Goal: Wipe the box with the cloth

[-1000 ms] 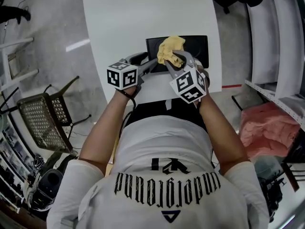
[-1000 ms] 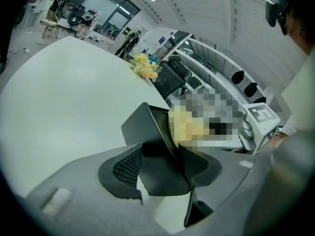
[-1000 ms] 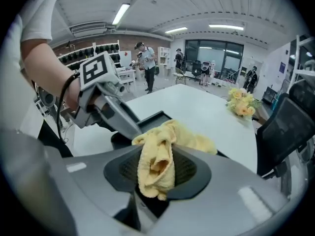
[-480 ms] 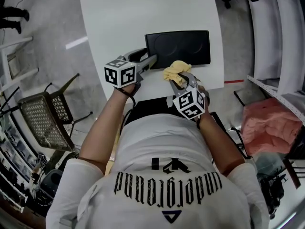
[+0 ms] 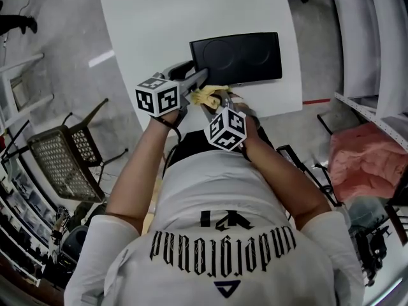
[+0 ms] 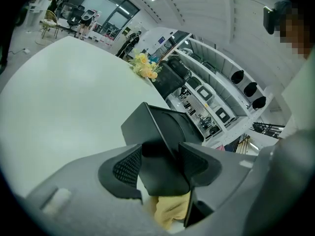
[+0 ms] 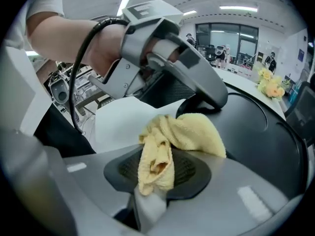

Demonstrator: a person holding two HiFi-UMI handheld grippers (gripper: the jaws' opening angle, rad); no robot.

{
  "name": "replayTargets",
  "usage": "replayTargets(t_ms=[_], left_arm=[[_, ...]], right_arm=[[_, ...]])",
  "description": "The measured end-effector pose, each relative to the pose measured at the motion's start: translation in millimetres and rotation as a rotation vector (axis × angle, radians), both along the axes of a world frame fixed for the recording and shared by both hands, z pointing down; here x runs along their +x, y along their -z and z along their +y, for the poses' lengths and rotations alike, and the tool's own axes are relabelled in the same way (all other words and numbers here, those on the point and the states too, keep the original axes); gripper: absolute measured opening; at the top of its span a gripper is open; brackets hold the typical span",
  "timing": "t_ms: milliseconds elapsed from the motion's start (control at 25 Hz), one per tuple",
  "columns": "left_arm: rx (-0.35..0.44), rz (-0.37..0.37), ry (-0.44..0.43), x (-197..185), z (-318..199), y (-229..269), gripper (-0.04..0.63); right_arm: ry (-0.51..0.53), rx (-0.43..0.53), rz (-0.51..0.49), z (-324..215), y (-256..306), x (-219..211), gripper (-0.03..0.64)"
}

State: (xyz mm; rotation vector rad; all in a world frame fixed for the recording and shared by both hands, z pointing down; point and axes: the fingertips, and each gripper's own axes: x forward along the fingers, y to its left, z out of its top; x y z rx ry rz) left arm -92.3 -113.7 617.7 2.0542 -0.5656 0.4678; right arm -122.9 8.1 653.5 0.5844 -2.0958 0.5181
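The black box (image 5: 236,57) lies on the white table (image 5: 166,18), and its near-left corner sits between the jaws of my left gripper (image 5: 201,77). In the left gripper view that gripper (image 6: 160,163) is shut on the box (image 6: 165,132) at this corner. A crumpled yellow cloth (image 5: 205,96) is pinched in my right gripper (image 5: 213,101), just below the left jaws at the box's near edge. The right gripper view shows the cloth (image 7: 182,136) bunched over the lower pad of the right gripper (image 7: 157,166), touching the box (image 7: 261,132) beside the left gripper (image 7: 167,48).
The table's near edge runs just below the box, against the person's body. A wicker chair (image 5: 60,158) stands on the floor at the left. Metal shelving (image 5: 376,50) and a pink bundle (image 5: 366,161) are at the right.
My right gripper has carried the cloth off the box's top, back toward me and leftward to the near-left corner. The left gripper has stayed at that corner.
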Motion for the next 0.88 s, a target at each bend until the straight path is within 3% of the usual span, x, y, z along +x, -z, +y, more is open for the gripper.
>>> replayTargets(t_ms=[160, 400, 760, 880], left_arm=[[0.0, 0.0, -0.002, 1, 1, 0, 0.25], [0.002, -0.001, -0.012, 0, 0, 1, 0.25], [-0.001, -0.003, -0.024, 2, 1, 0, 0.252], [-0.003, -0.003, -0.027, 1, 0, 1, 0.252]], right_arm=[[-0.012, 0.013, 0.0, 1, 11, 16, 0.118], [-0.118, 0.04, 0.006, -7, 45, 68, 0.118], [-0.357, 0.018, 0.214, -3, 22, 227, 0.118], [-0.384, 0.003, 0.229, -4, 13, 239, 0.118]])
